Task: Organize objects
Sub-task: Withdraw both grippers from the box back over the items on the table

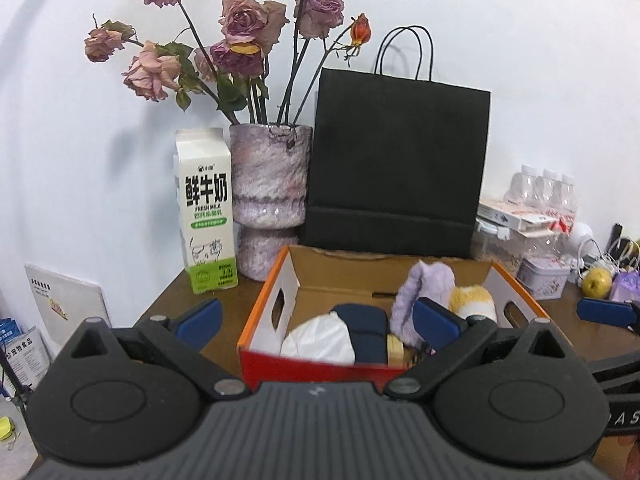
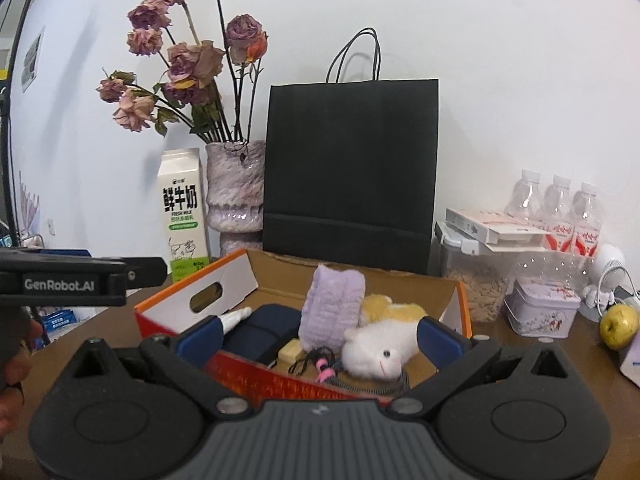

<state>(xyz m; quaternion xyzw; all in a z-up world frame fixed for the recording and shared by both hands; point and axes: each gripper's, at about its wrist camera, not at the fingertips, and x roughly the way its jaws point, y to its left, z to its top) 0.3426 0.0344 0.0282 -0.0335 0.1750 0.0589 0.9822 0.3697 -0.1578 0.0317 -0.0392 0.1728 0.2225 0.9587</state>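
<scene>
Wooden table [image 2: 500,344], white wall; left gripper [image 1: 318,320], right gripper [image 2: 320,338] level before box [image 2: 280,376], both spread wide, empty.

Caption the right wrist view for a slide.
Open right gripper hovers before an orange cardboard box holding a white plush toy and purple fuzzy item.

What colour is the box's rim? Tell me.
Orange rim on the box, clearest in the right wrist view.

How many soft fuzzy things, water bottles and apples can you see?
Soft fuzzy things in the box: 2, the purple plush piece and the white and yellow plush toy
Water bottles: 3
Apples: 1
Total: 6
</scene>
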